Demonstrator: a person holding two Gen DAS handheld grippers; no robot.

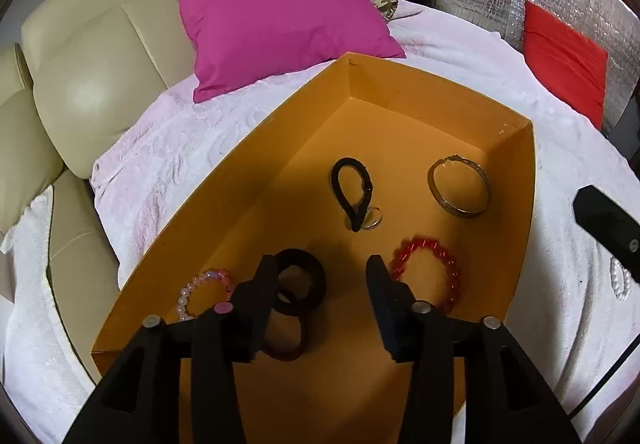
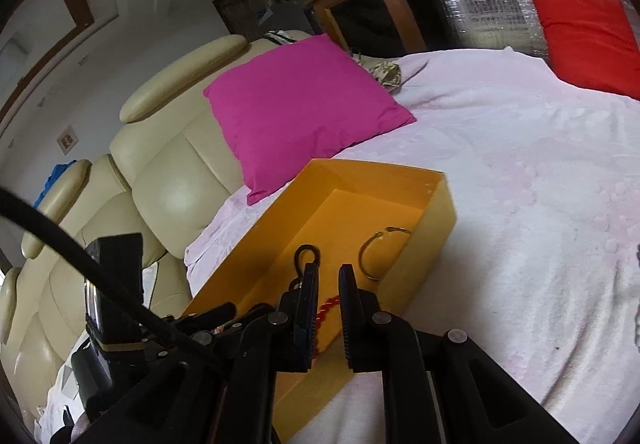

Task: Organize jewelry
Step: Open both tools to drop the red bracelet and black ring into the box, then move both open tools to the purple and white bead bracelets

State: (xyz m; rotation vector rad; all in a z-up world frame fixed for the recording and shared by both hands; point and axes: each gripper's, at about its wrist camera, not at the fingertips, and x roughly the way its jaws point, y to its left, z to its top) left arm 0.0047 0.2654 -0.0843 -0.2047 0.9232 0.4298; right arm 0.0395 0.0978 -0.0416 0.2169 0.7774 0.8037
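Your left gripper (image 1: 320, 276) was closest to the lens, its jaws parted over the near end of the yellow box (image 1: 224, 180) with nothing pinched between them. Just under its left finger lay two black hair ties (image 1: 304, 280), one overlapping the other, both resting on the box floor and not grasped. A pink bead bracelet (image 1: 204, 294) sat beside them toward the left wall, and a red bead bracelet (image 1: 430, 272) lay by the right finger. Farther in, you had a black looped cord (image 1: 352, 188) with a small clear ring (image 1: 372, 220) at its lower end, and a gold bangle (image 1: 460, 188) near the right wall, apart from the rest.

Your right gripper (image 2: 326, 276) hung above the box's near right rim with its jaws almost together and nothing visible between them. At the right edge of the left view, outside the box, a white pearl piece (image 1: 620, 280) lay on the pale blanket (image 1: 460, 64), partly hidden. Behind the box stood a magenta cushion (image 1: 276, 16) and, off to the right, a red cushion (image 1: 564, 60).
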